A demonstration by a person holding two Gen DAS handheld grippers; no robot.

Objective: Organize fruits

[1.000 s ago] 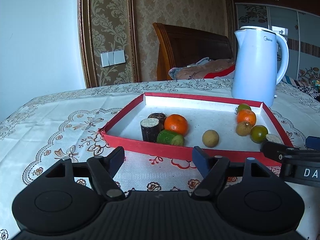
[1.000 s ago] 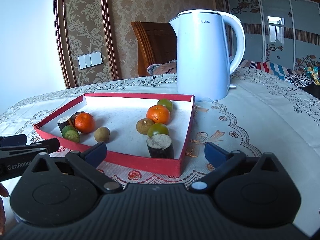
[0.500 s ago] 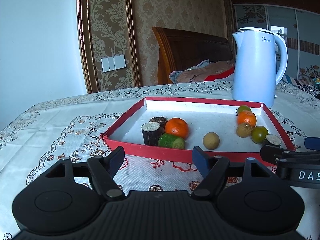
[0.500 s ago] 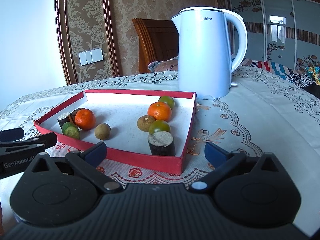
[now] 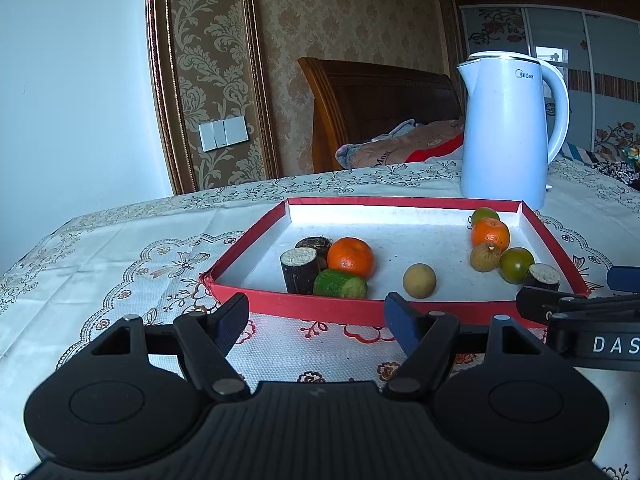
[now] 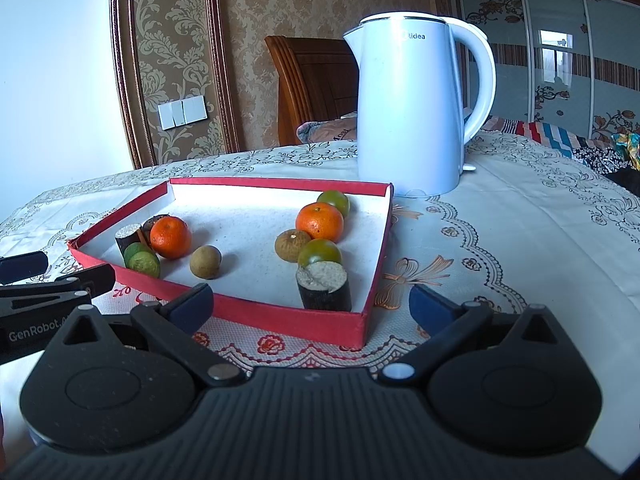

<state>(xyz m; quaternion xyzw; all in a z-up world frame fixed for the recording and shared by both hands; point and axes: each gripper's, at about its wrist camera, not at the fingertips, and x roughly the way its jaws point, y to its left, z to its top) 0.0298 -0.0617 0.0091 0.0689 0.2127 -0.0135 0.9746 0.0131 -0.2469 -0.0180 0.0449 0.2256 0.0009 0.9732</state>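
Note:
A red-walled tray (image 5: 280, 304) (image 6: 248, 312) lies on the tablecloth with fruit in two clusters. The left cluster has an orange (image 5: 350, 257) (image 6: 170, 237), a green fruit (image 5: 339, 284) (image 6: 142, 261) and two dark cane pieces (image 5: 299, 267) (image 6: 129, 236). A brown longan (image 5: 419, 280) (image 6: 205, 261) lies alone in the middle. At the right are another orange (image 5: 490, 233) (image 6: 319, 221), a longan (image 5: 485, 256) (image 6: 292, 245), two green citrus (image 5: 516, 264) (image 6: 320, 253) and a cane piece (image 5: 543, 276) (image 6: 323, 286). My left gripper (image 5: 316, 316) and right gripper (image 6: 312, 304) both stand open and empty in front of the tray's near wall.
A white electric kettle (image 5: 506, 128) (image 6: 412, 108) stands just behind the tray's far right corner. A wooden chair (image 5: 372, 116) with clothes on it is behind the table. Bare tablecloth (image 5: 100, 264) spreads left of the tray and to its right (image 6: 520, 240).

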